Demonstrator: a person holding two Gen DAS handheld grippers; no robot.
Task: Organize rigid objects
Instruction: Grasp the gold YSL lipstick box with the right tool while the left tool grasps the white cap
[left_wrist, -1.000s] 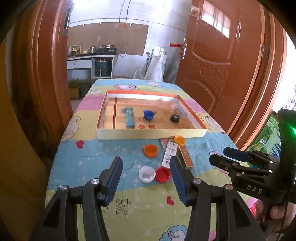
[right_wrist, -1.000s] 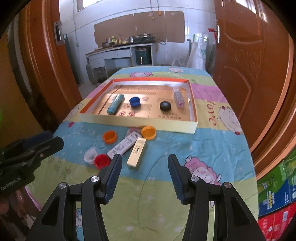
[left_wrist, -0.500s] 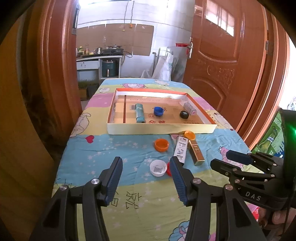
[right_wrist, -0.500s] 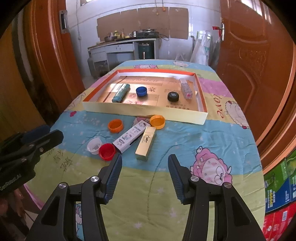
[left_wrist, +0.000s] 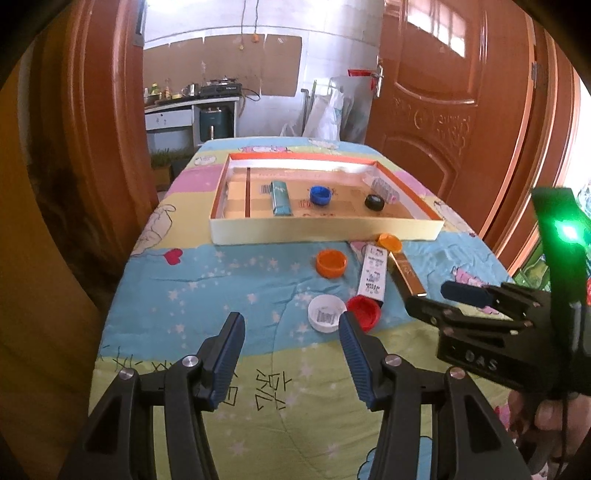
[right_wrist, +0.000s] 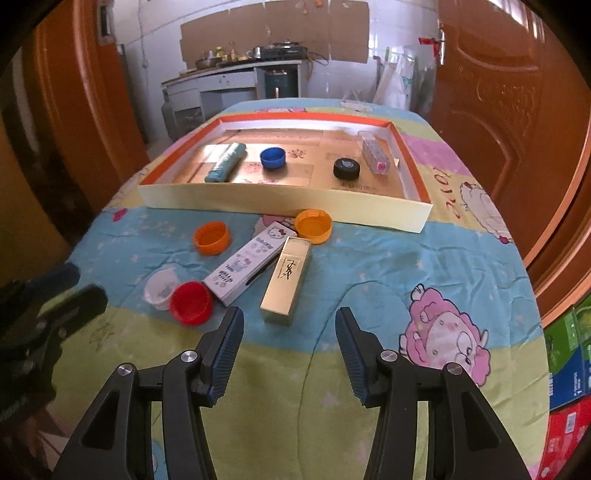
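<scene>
Both jaws open, clear above cloth (right_wrist: 369, 288).

My left gripper (left_wrist: 291, 332) and right gripper (right_wrist: 288, 328) look like matt black plastic, with ribbed blue pads on the fingers (right_wrist: 231, 341) and small shiny metal pins at the joints. The table wears a soft, wrinkled printed cloth (right_wrist: 369, 258). The shallow tray (right_wrist: 280, 205) looks like matt cardboard, cream outside, orange along its rim. The gold box (right_wrist: 286, 278) has a glossy, mirror-like finish; the white carton (right_wrist: 249, 264) beside it is smooth printed card. The red cap (right_wrist: 191, 303), orange cap (right_wrist: 212, 238) and yellow-orange cap (right_wrist: 313, 226) are smooth plastic, slightly shiny. The doors (left_wrist: 436, 110) are glossy varnished wood with carved relief.
</scene>
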